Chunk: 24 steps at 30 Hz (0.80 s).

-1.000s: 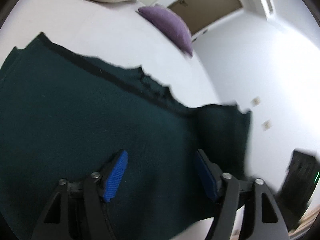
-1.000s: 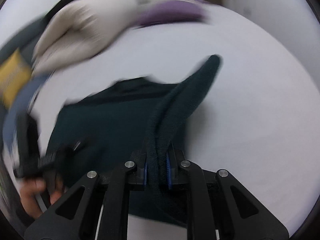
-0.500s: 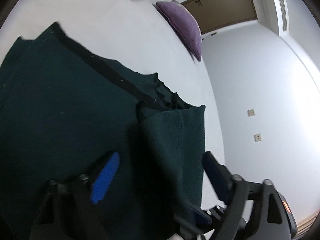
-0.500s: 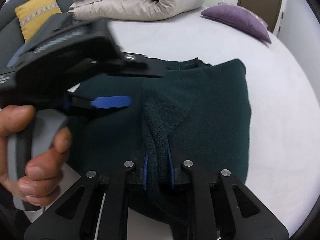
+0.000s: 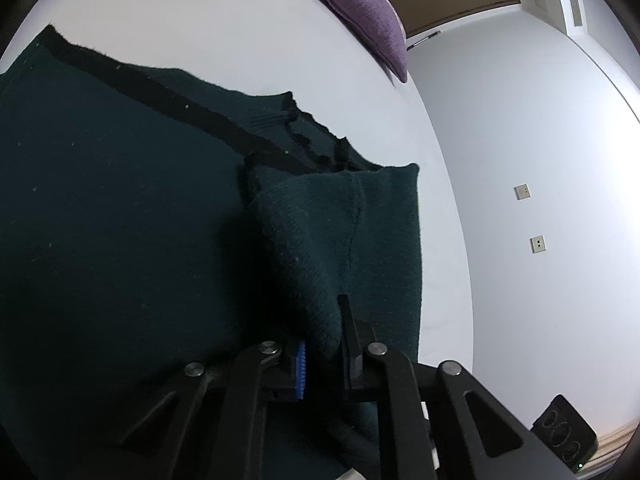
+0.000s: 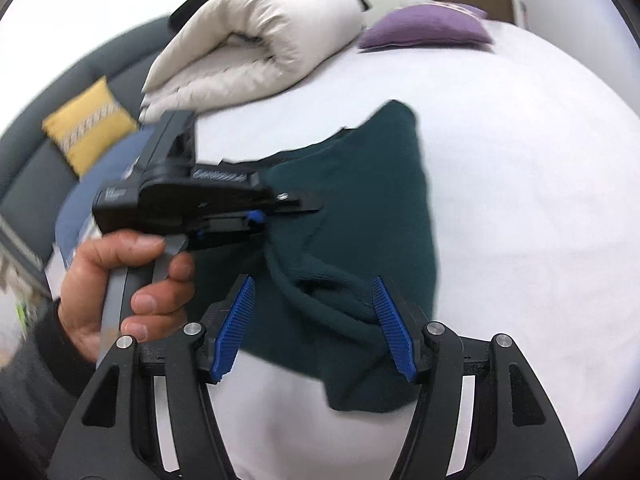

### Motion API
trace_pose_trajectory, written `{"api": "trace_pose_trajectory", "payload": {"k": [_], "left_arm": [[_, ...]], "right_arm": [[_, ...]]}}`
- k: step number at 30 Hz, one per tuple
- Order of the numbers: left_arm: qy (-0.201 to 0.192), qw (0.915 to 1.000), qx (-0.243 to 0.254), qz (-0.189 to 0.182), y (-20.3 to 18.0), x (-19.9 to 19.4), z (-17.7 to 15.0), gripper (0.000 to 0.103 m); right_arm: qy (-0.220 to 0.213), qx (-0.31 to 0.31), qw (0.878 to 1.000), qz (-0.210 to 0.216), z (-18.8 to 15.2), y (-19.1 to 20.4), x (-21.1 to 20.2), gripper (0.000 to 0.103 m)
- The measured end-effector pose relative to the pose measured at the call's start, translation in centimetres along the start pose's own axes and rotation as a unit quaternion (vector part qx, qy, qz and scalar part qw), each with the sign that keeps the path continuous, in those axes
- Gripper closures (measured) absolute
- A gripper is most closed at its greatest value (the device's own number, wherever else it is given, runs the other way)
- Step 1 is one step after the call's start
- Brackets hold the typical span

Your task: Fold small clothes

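The dark green sweater [image 5: 120, 240] lies spread on the white bed [image 5: 240, 40], one side folded over its body. The left gripper [image 5: 322, 354], held level in a bare hand [image 6: 124, 288], is clamped on the folded sleeve edge [image 5: 320, 280]. The right gripper [image 6: 314, 324] hovers above the sweater's near corner, jaws spread wide and holding nothing, tilted slightly downward toward the fabric.

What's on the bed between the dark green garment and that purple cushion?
Nothing: only bare white bedsheet separates the green garment from the purple cushion, as both wrist views show.
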<state>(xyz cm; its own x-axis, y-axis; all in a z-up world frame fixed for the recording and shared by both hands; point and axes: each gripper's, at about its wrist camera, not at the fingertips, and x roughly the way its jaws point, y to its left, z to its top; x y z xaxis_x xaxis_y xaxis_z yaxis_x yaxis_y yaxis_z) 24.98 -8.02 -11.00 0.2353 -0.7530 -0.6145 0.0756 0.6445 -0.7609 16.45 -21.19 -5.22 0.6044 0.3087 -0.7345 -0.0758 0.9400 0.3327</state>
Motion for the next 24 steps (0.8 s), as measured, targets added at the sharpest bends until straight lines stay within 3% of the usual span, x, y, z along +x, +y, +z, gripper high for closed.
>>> {"api": "trace_pose_trajectory", "payload": {"k": [6, 10, 18, 24], "left_arm": [[-0.012, 0.9998, -0.006, -0.014, 0.9, -2.3, 0.9, 0.090], [-0.017, 0.9997, -0.005, -0.015, 2.5, -4.9, 1.2, 0.091], [-0.041, 0.9991, -0.005, -0.006, 6.3, -10.9, 3.2, 0.091], [-0.031, 0.9994, -0.013, 0.005, 10.1, -13.7, 5.1, 0.091]], "right_arm": [[-0.026, 0.052, 0.998, 0.024, -1.4, -3.9, -2.2, 0.043], [-0.019, 0.081, 0.996, 0.035, -2.4, -5.2, -1.2, 0.042], [0.005, 0.014, 0.993, 0.119, -3.7, 2.0, 1.6, 0.042], [0.031, -0.020, 0.989, 0.140, -4.6, 5.6, 4.0, 0.042]]}}
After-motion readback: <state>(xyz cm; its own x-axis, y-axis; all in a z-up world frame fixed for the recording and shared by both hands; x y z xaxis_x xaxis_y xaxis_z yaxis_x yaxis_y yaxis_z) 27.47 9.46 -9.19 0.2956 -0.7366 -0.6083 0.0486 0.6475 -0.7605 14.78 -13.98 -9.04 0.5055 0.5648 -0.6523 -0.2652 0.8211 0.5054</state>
